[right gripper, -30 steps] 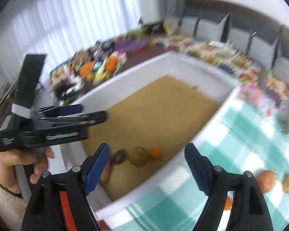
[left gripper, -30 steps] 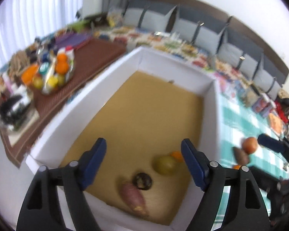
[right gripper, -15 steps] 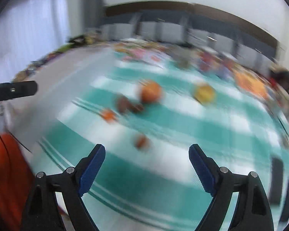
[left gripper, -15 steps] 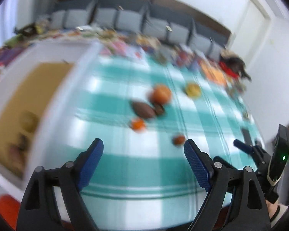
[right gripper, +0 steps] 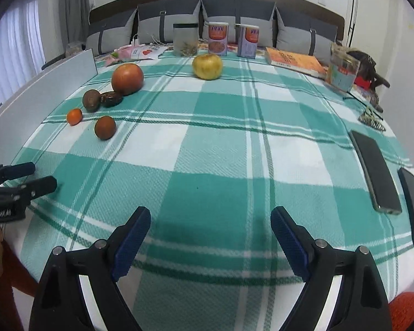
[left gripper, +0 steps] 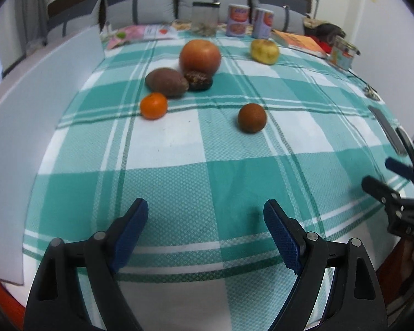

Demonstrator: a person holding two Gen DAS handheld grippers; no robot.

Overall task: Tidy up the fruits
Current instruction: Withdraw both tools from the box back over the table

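Note:
Fruits lie on a teal checked cloth (left gripper: 207, 171): a big red apple (left gripper: 200, 57), a brown sweet potato (left gripper: 167, 82), a dark wrinkled fruit (left gripper: 198, 80), a small orange (left gripper: 153, 105), a round brown fruit (left gripper: 252, 117) and a yellow apple (left gripper: 264, 51). The right wrist view shows the same fruits, among them the red apple (right gripper: 127, 79) and the yellow apple (right gripper: 207, 66). My left gripper (left gripper: 205, 229) is open and empty over the cloth's near edge. My right gripper (right gripper: 210, 234) is open and empty, to the right of the left one.
The white wall of a box (left gripper: 36, 104) stands along the cloth's left side. Two tins (right gripper: 218, 42), a glass jar (right gripper: 185, 39), a book (right gripper: 294, 61) and a printed can (right gripper: 342, 71) stand at the back. Two phones (right gripper: 375, 171) lie at the right.
Both grippers have swung away from the box holding several fruits to face the checked cloth. Both stayed open and empty.

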